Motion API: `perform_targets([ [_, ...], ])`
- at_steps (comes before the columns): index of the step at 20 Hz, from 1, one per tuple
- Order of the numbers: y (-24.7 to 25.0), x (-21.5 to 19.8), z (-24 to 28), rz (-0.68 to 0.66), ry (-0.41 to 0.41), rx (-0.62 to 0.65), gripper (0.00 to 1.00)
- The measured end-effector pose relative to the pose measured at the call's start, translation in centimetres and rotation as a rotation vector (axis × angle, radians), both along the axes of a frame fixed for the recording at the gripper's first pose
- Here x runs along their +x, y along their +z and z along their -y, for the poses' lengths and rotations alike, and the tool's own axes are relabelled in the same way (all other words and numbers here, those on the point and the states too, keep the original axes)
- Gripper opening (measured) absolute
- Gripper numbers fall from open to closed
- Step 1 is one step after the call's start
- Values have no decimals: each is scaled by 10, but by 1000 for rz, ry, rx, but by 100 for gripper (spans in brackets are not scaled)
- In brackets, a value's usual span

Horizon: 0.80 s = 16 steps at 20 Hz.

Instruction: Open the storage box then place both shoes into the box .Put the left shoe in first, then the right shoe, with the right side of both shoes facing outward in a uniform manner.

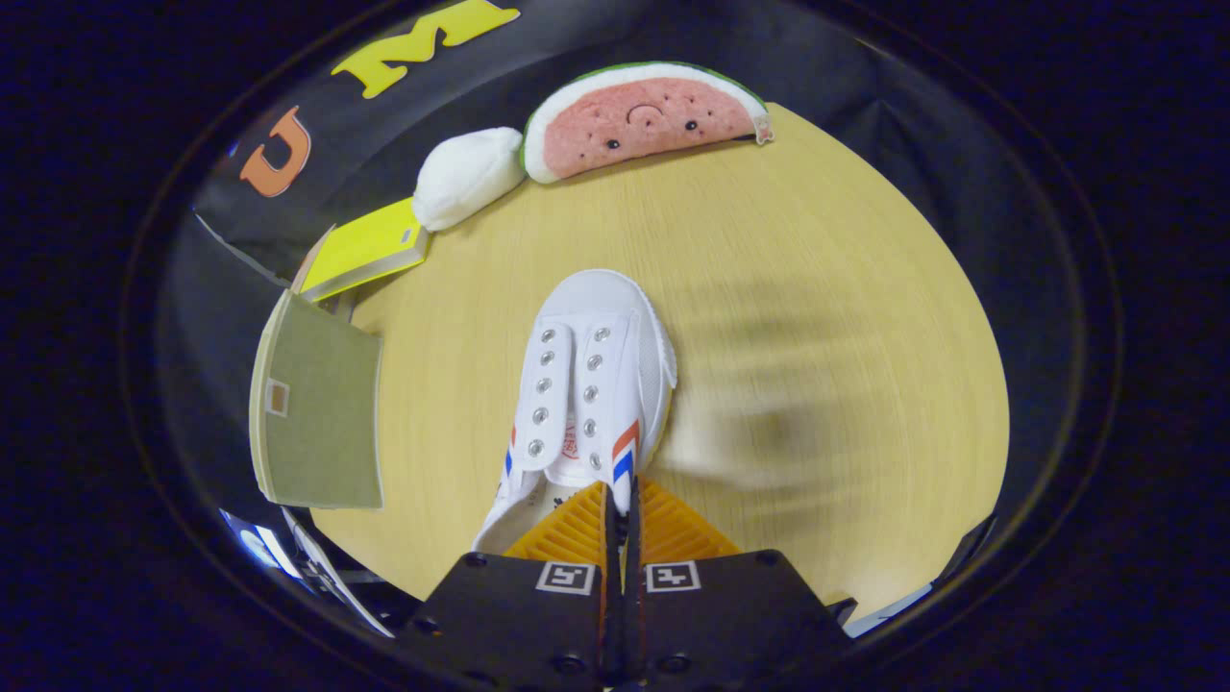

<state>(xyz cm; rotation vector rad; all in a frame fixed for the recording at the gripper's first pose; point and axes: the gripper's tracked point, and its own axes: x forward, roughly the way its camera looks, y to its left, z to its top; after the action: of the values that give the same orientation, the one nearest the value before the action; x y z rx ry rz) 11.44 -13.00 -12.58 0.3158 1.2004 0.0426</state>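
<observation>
Under me spreads a round table (817, 288) of pale, fine-grained wood, with soft grey shadows blurred across its right half. Beyond its far edge, in the upper part of the frame, hangs the booth's black cloth wall (865, 86), creased at the upper right and running round the left side too. The light falls evenly and warm on the wood, with no hard glare.

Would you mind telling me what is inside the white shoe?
The white shoe is pinched at its heel-side collar by the gripper. A printed tongue shows inside; the fingers cover the rest.
</observation>
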Motion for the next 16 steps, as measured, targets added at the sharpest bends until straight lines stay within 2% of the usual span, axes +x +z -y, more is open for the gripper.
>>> perform_targets([
  [4,40,-10,-31,48,-4,69,6],
  [10,112,-22,-84,125,52,120,6],
  [16,165,-26,-139,179,92,124,6],
])
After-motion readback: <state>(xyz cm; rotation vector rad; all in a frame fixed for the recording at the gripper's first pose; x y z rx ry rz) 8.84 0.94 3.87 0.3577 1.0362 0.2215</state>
